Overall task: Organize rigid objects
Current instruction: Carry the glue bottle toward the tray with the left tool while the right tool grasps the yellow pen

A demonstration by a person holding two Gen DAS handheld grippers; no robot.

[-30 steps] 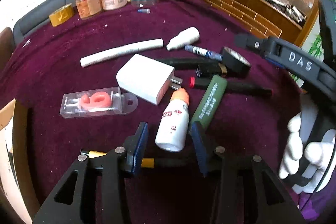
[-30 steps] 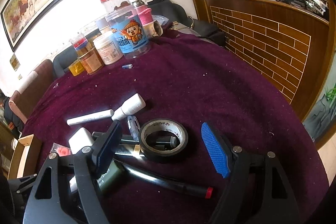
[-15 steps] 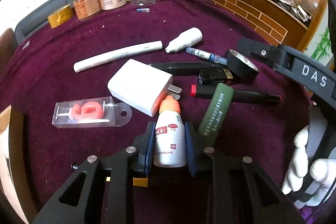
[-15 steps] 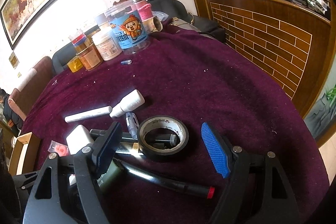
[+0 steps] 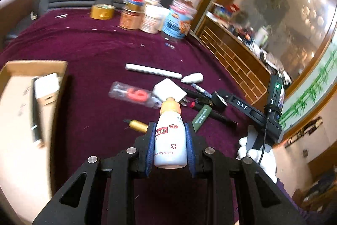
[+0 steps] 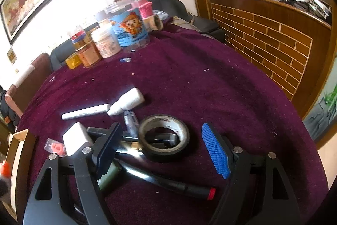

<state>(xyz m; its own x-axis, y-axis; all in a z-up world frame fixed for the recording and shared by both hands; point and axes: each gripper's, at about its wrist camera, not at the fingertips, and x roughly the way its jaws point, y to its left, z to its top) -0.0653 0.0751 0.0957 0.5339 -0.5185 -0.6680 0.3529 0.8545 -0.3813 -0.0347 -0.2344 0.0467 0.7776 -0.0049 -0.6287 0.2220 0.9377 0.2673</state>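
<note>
A small white plastic bottle with an orange cap point(image 5: 170, 136) is sitting clamped between the blue pads of the left gripper point(image 5: 170, 146), raised clear of the purple velvet tablecloth point(image 5: 90, 52). An open cardboard box point(image 5: 31, 69) is lying to its left. The right gripper point(image 6: 162, 151) is hanging with jaws wide and gripping nothing, over a roll of black tape point(image 6: 164, 138) among dark pens and a white charger block point(image 6: 74, 137).

bottles 2 point(image 5: 170, 140) point(image 5: 192, 78) | tape rolls 2 point(image 6: 164, 137) point(image 5: 102, 12) | chargers 1 point(image 5: 169, 91) | boxes 1 point(image 5: 33, 65)
</note>
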